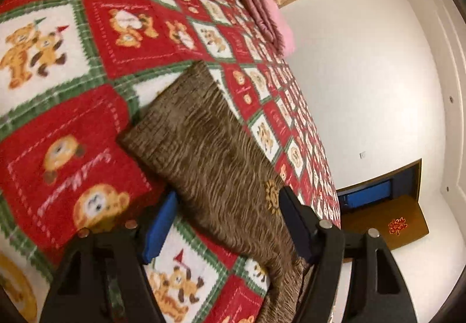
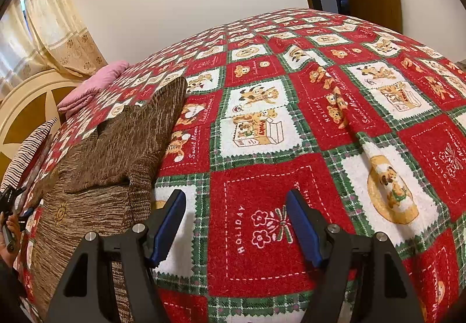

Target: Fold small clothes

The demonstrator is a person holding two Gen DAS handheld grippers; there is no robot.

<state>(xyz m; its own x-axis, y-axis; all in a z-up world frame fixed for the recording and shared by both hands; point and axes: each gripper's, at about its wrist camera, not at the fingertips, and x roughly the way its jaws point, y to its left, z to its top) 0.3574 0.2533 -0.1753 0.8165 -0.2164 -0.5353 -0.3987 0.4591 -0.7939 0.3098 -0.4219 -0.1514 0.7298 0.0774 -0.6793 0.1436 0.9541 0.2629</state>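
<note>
Lying on the red teddy-bear blanket (image 2: 262, 177) near the bed's edge, the brown sweater (image 2: 110, 154) has one sleeve folded over its body, its lower part sitting between the left gripper's (image 1: 227, 224) parted jaws without being pinched, while the right gripper (image 2: 236, 230) hangs open over bare blanket just beside it.

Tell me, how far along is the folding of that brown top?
Partly done: the brown sweater lies on the bear blanket with one sleeve already folded across its body. In hand: the left gripper straddles its edge, jaws not pressing. The right gripper waits open, empty. The remaining folds are left.
</note>
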